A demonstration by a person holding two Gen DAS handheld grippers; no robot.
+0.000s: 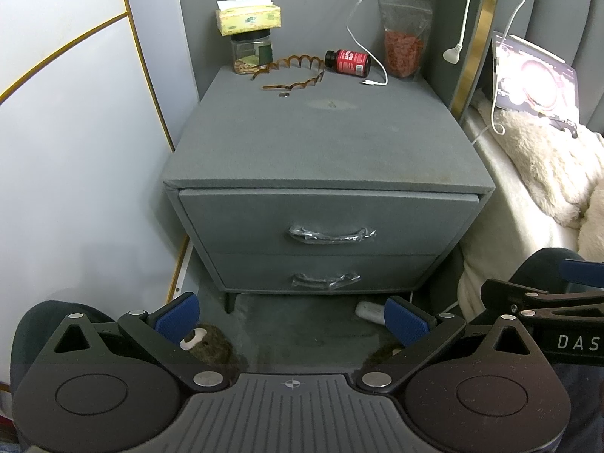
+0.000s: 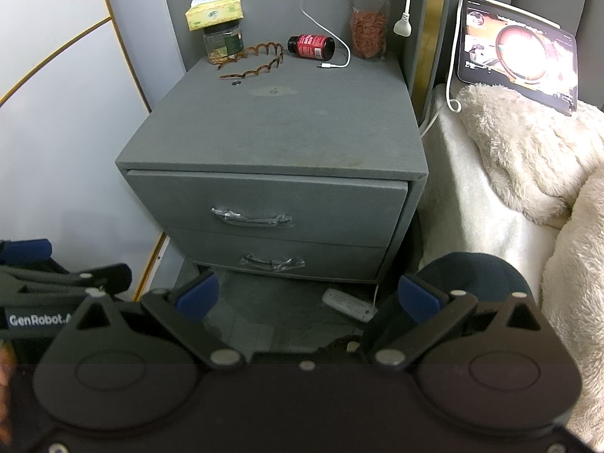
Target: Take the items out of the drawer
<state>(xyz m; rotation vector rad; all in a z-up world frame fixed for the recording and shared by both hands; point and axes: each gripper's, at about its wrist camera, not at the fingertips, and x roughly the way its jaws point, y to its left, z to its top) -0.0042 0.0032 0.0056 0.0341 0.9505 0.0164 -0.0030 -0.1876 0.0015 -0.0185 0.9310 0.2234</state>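
A grey fabric nightstand stands ahead with two drawers, both pushed in. The top drawer has a plastic-wrapped handle; the bottom drawer has one too. My left gripper hangs open low in front of the drawers, nothing between its blue pads. My right gripper is also open and empty, below the bottom drawer. Drawer contents are hidden.
On the nightstand top lie a tissue box on a jar, a brown hair clip, a red bottle, a snack pouch and a white cable. A bed with fluffy blanket and tablet is right. A white object lies on the floor.
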